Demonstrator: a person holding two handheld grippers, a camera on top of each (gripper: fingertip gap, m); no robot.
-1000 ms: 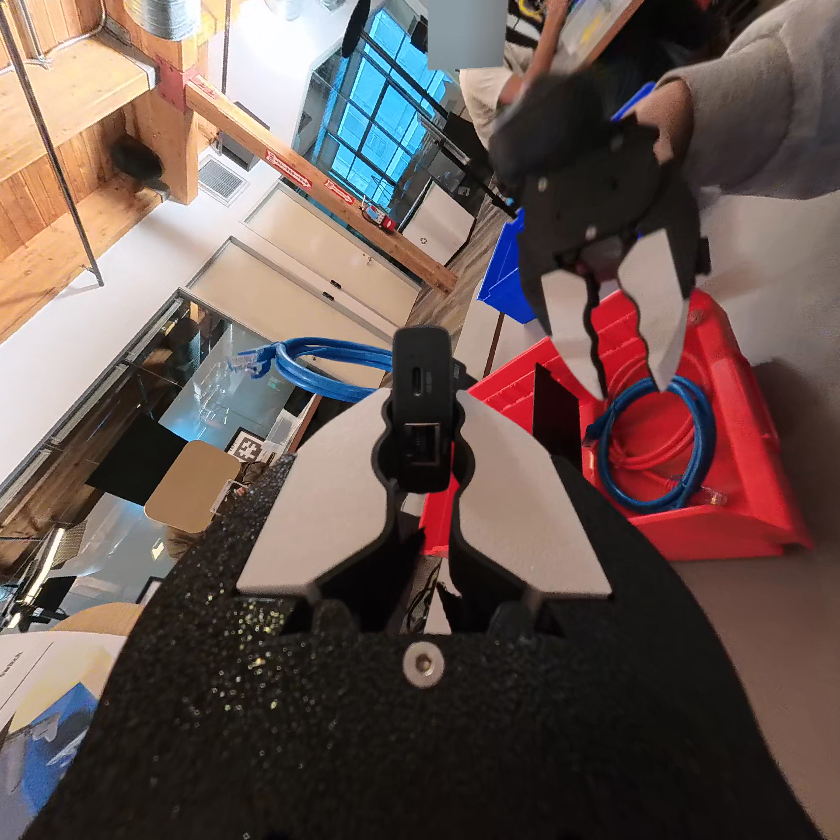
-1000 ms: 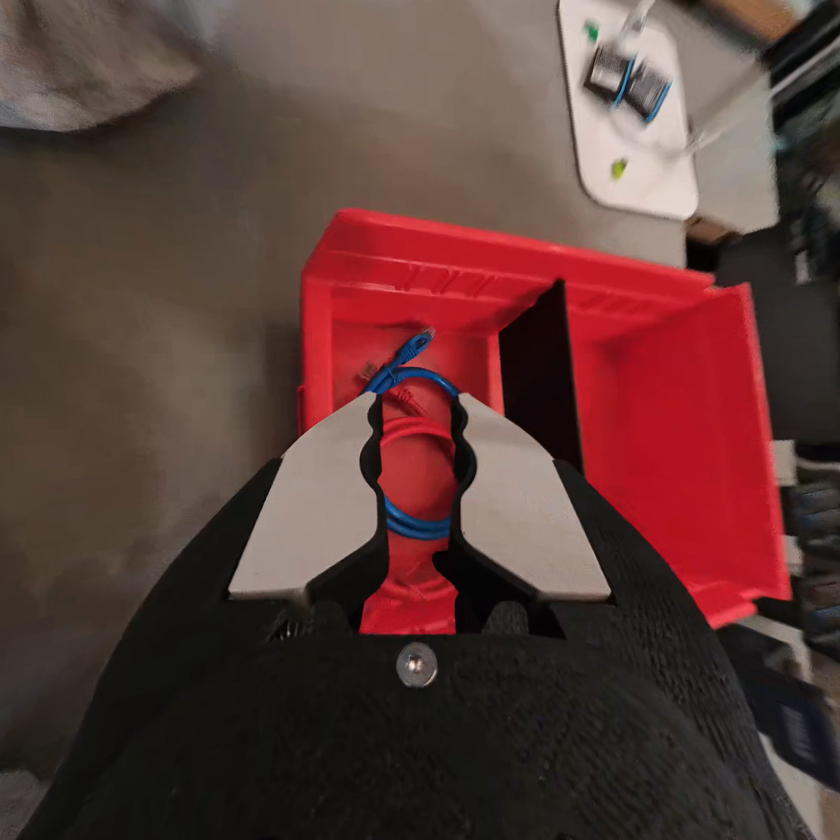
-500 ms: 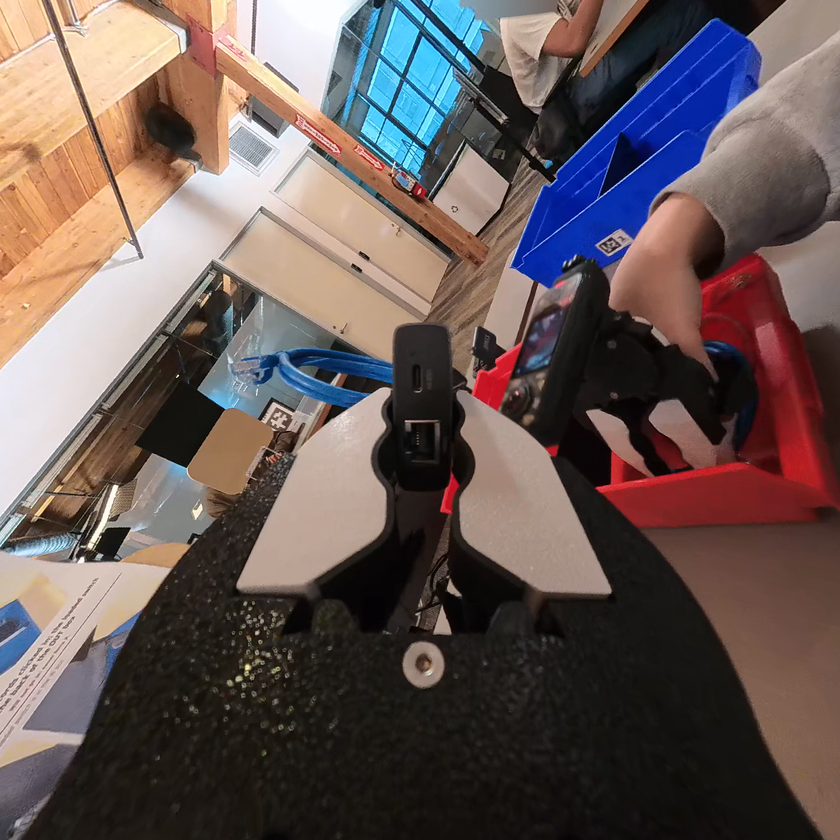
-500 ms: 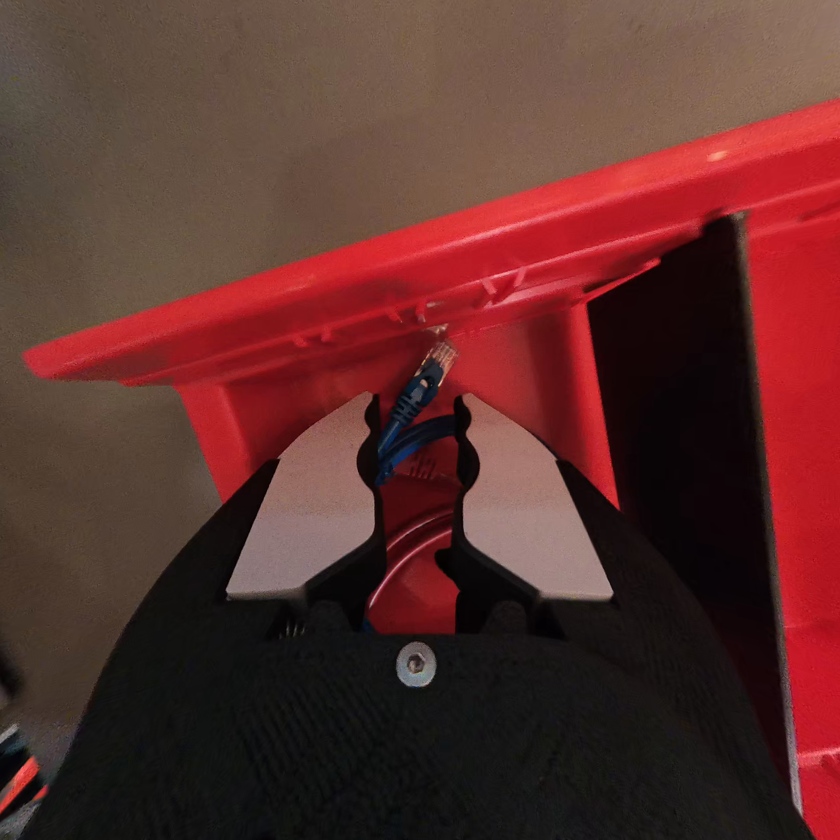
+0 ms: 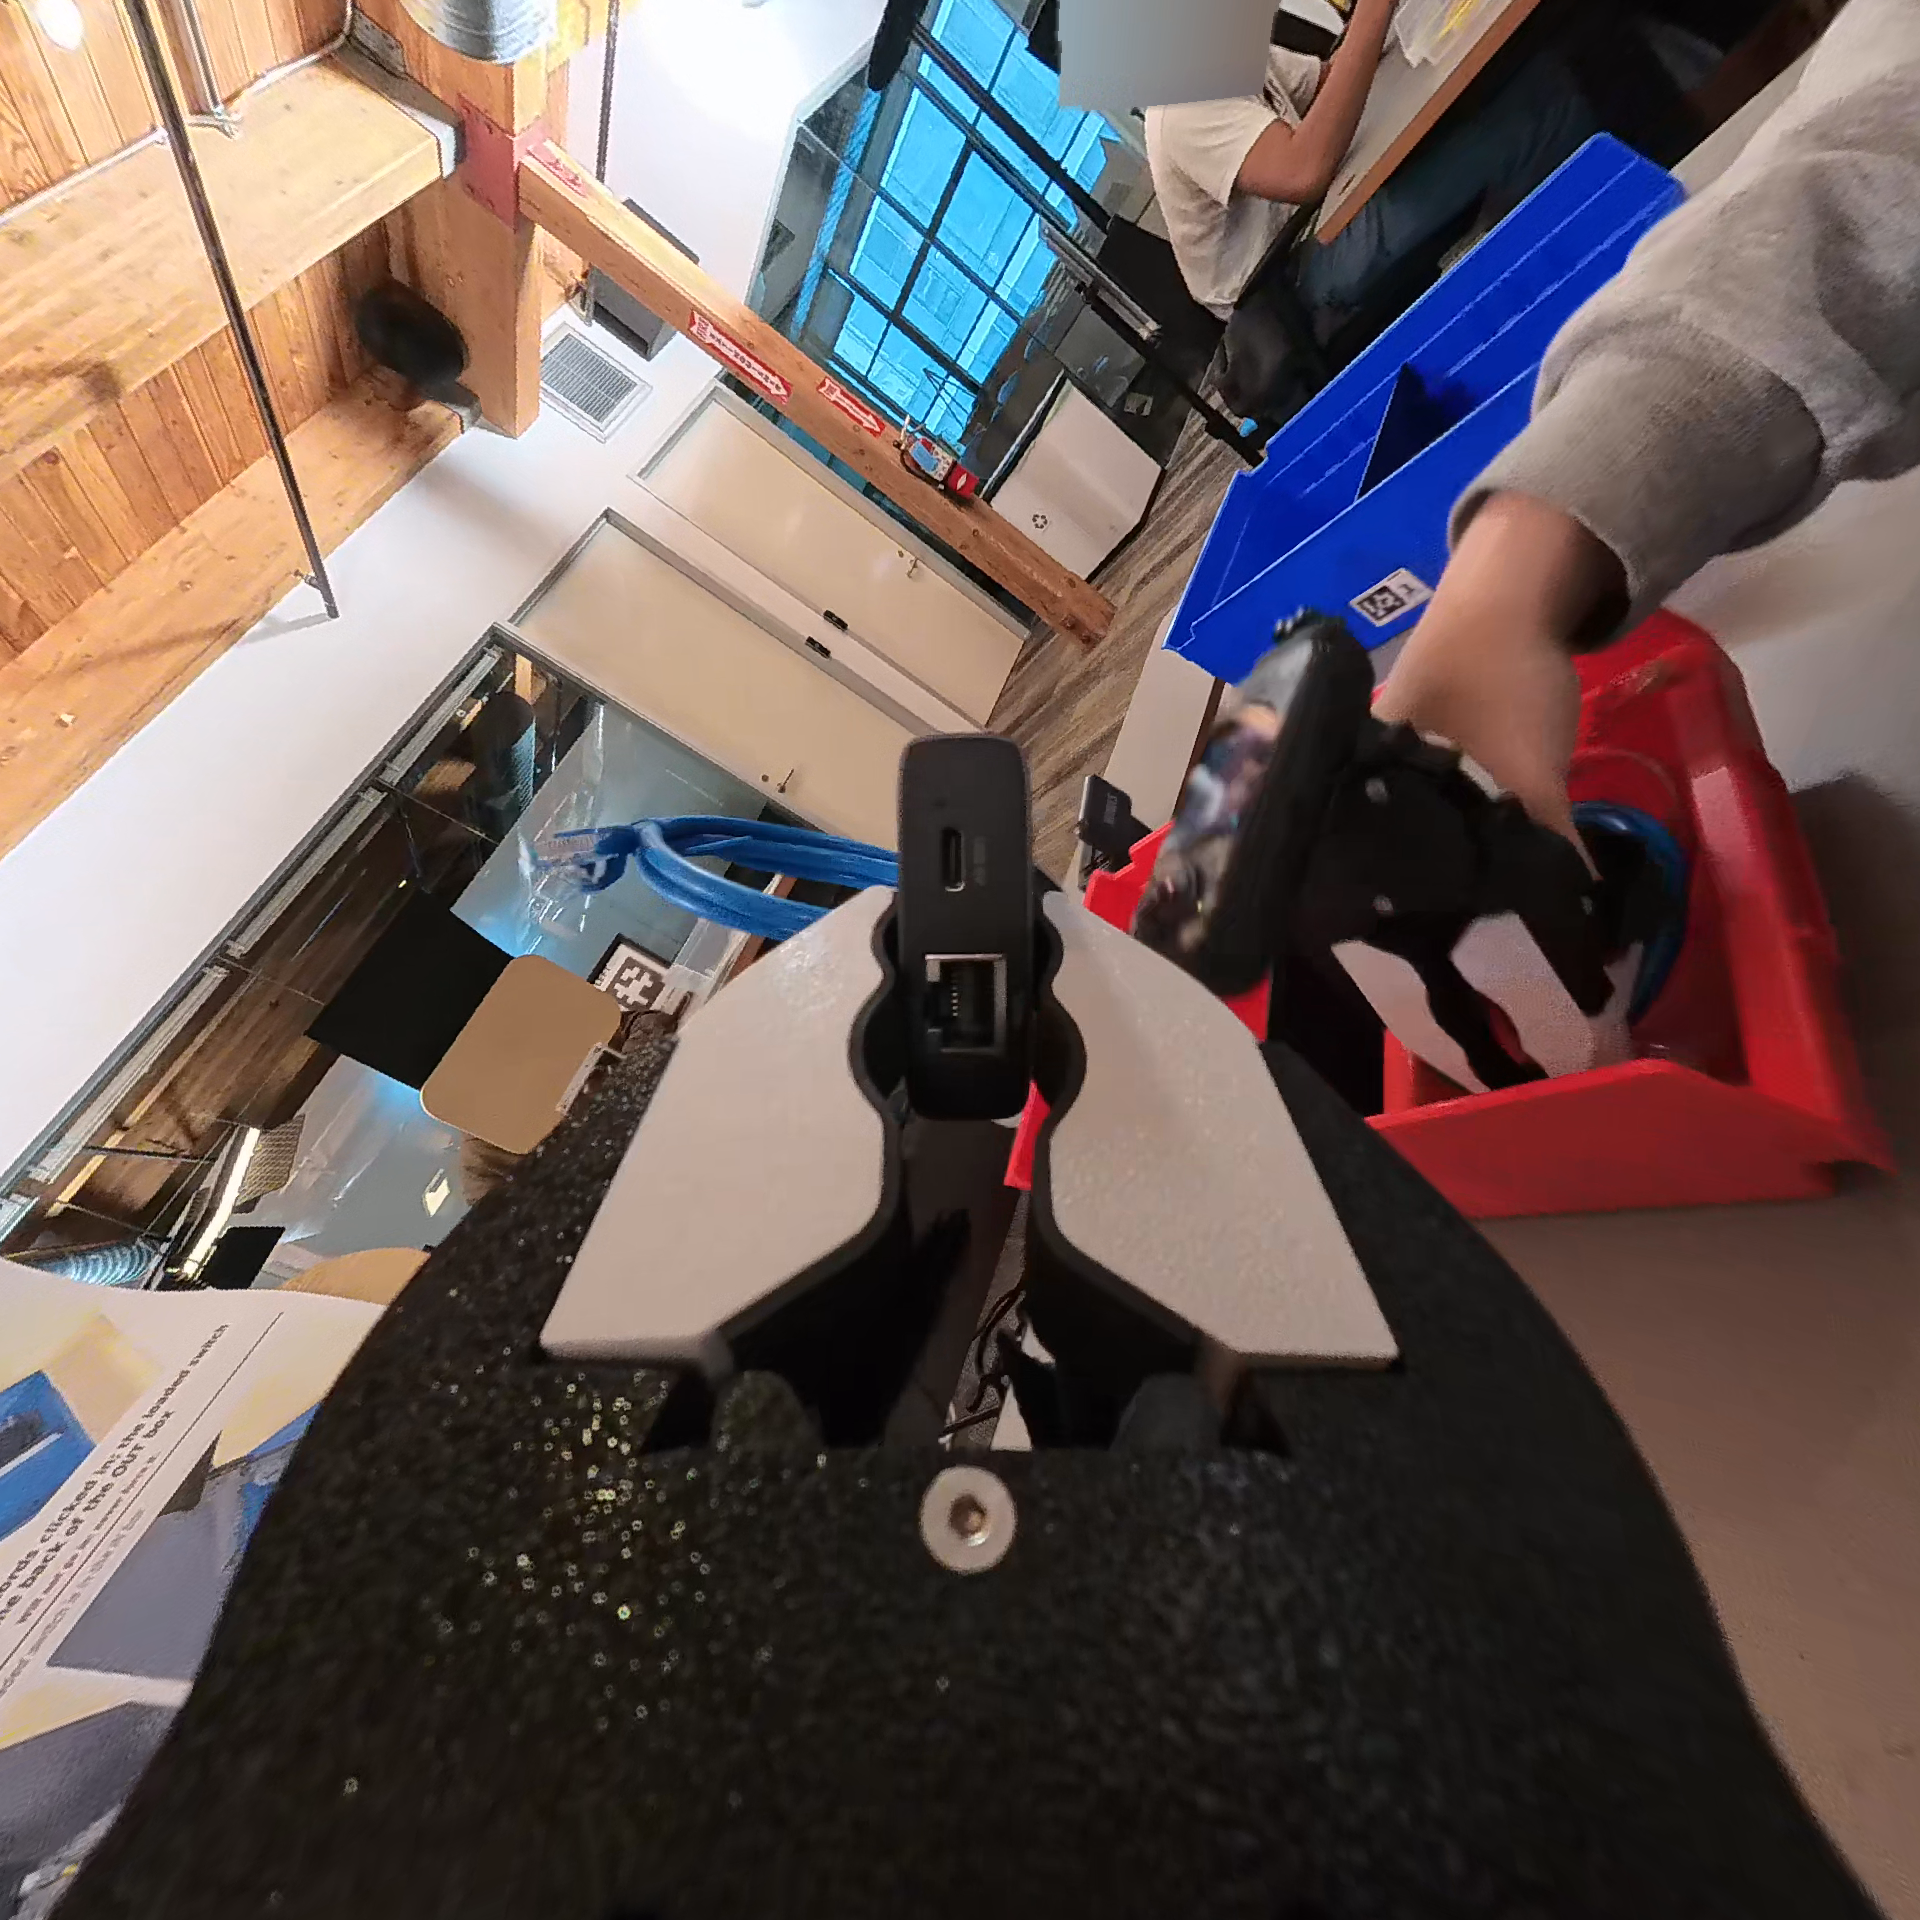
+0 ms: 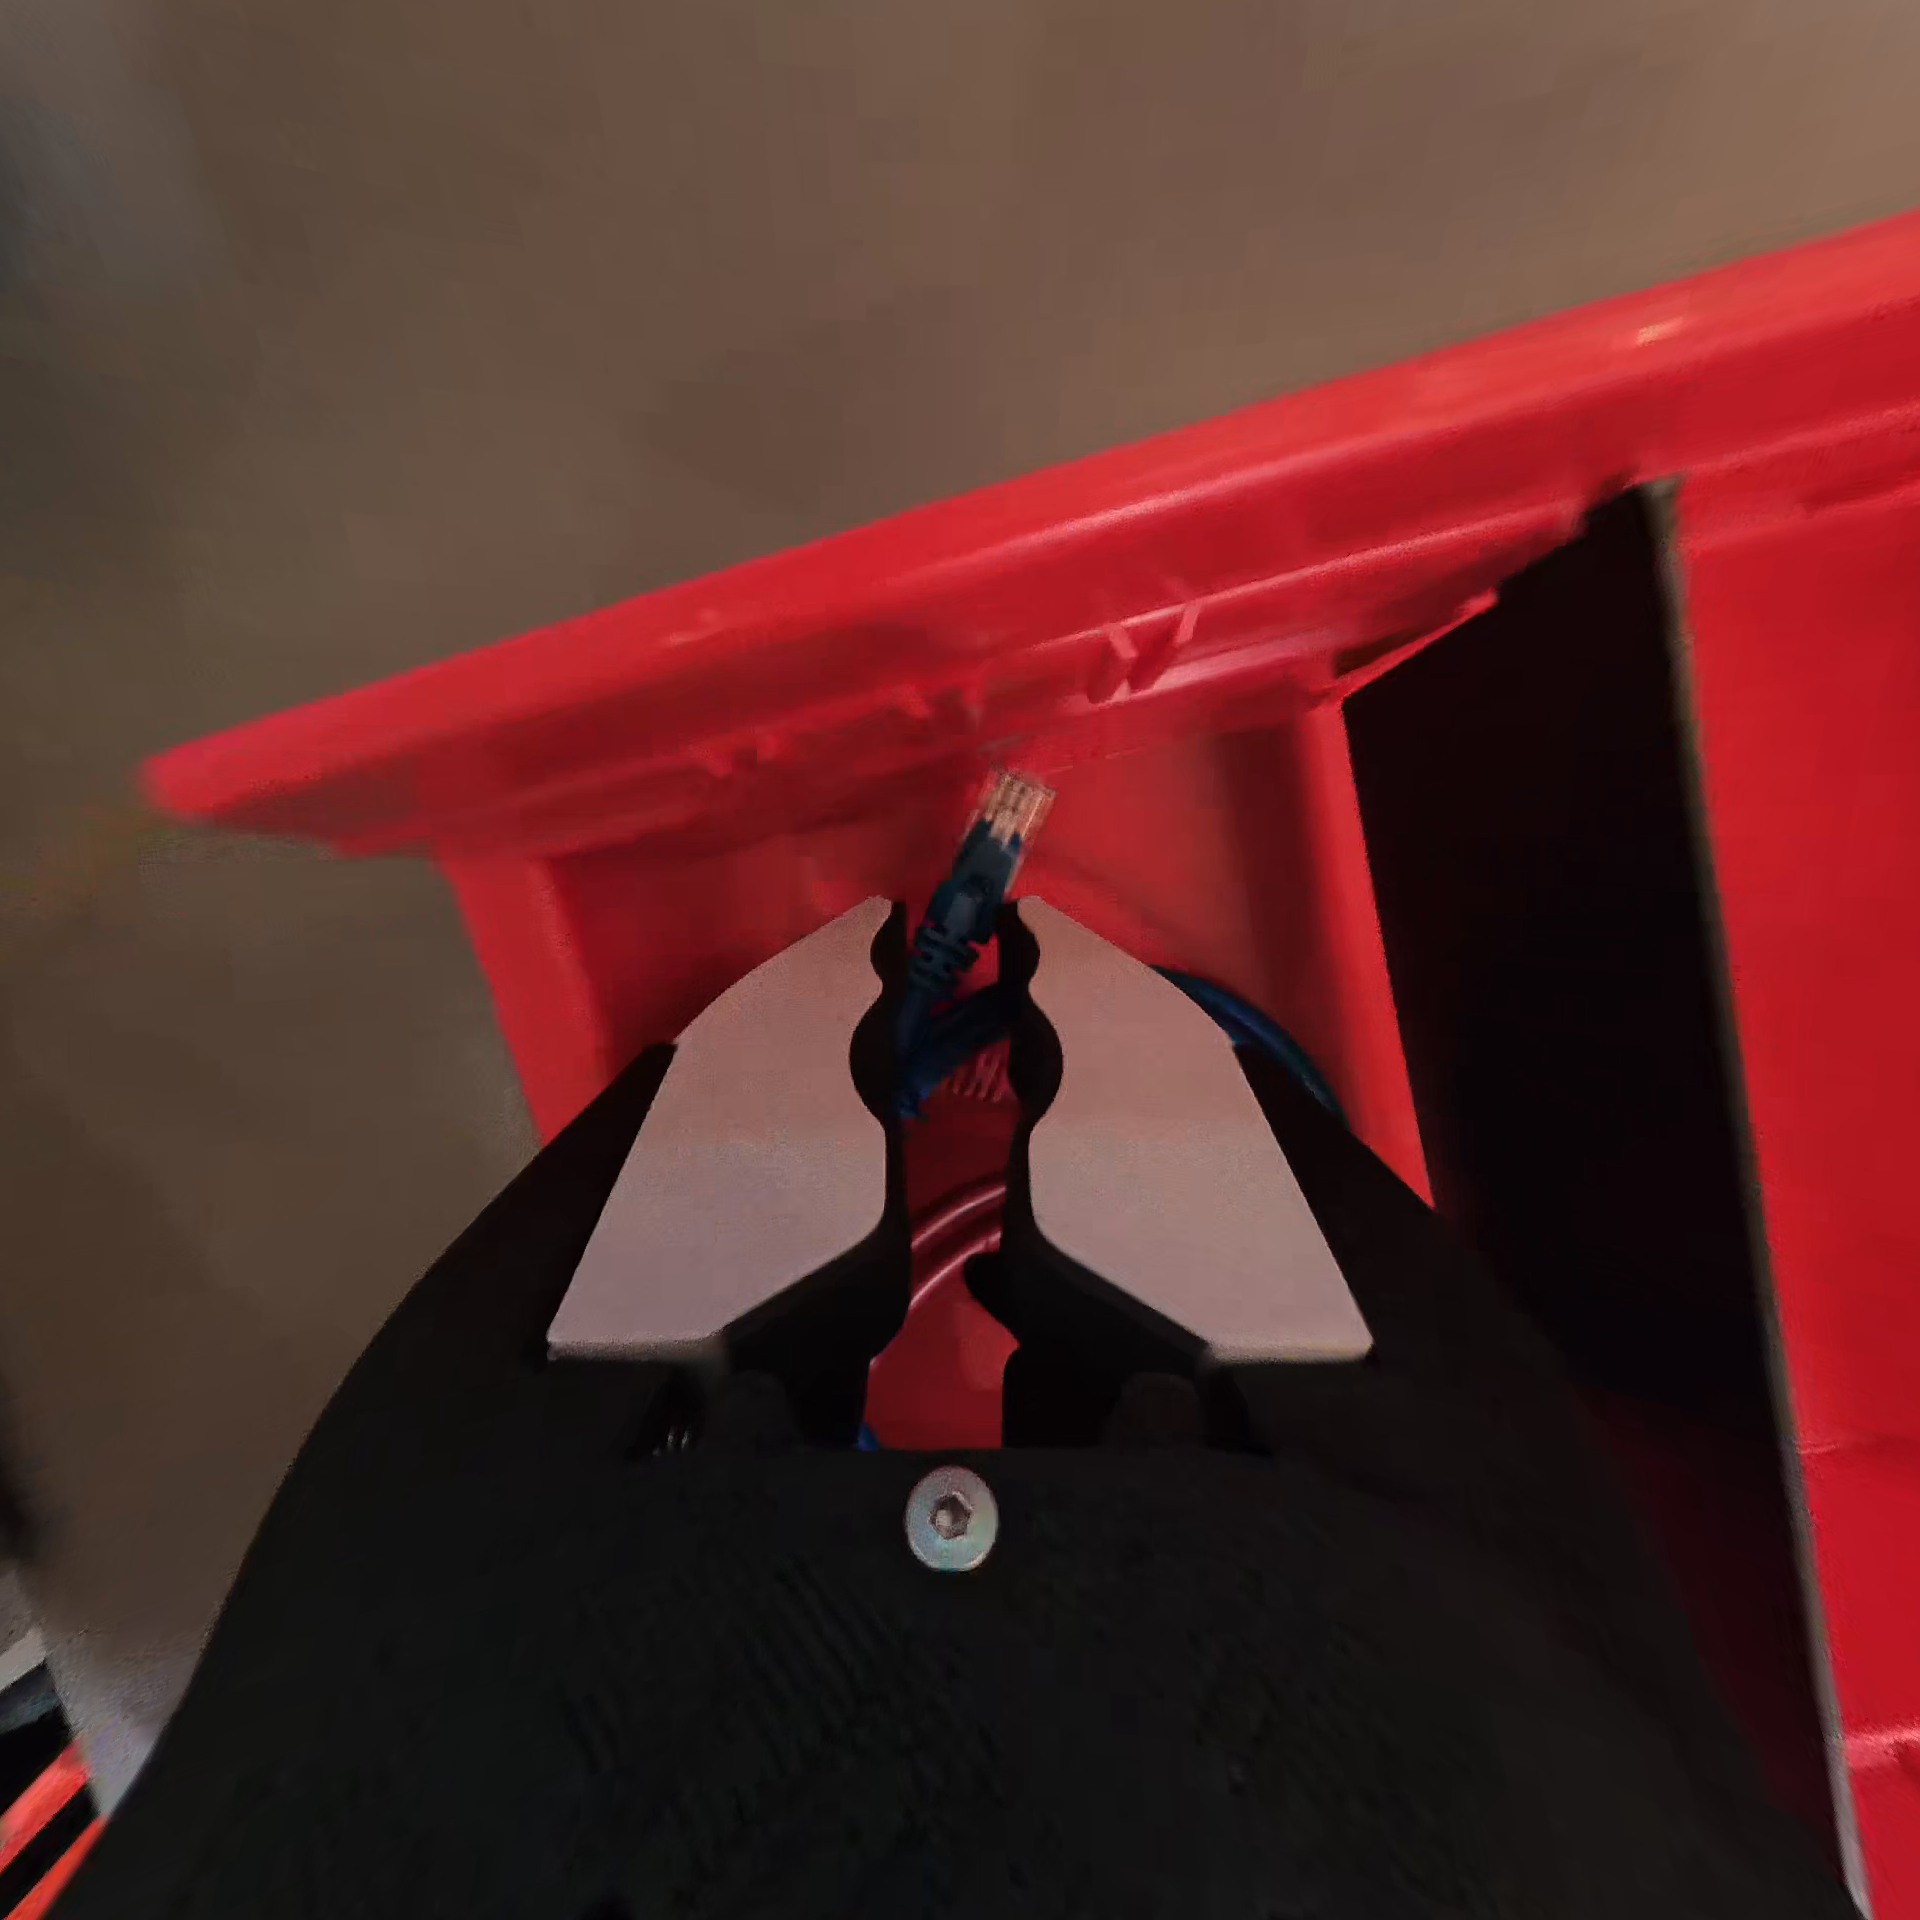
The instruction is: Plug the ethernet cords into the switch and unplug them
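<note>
Presently I am clamping a black adapter (image 5: 964,935) upright in my left gripper (image 5: 966,1023), ports facing me; best keeping it steady. My right gripper (image 6: 951,961) is pinching a blue cable (image 6: 951,935) near its plug inside the red bin (image 6: 1039,644). Only the left wrist view is showing the blue bin (image 5: 1382,457) beyond.

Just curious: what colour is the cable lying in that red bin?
Blue cable, clearest in the right wrist view, between the right gripper's fingers.
</note>
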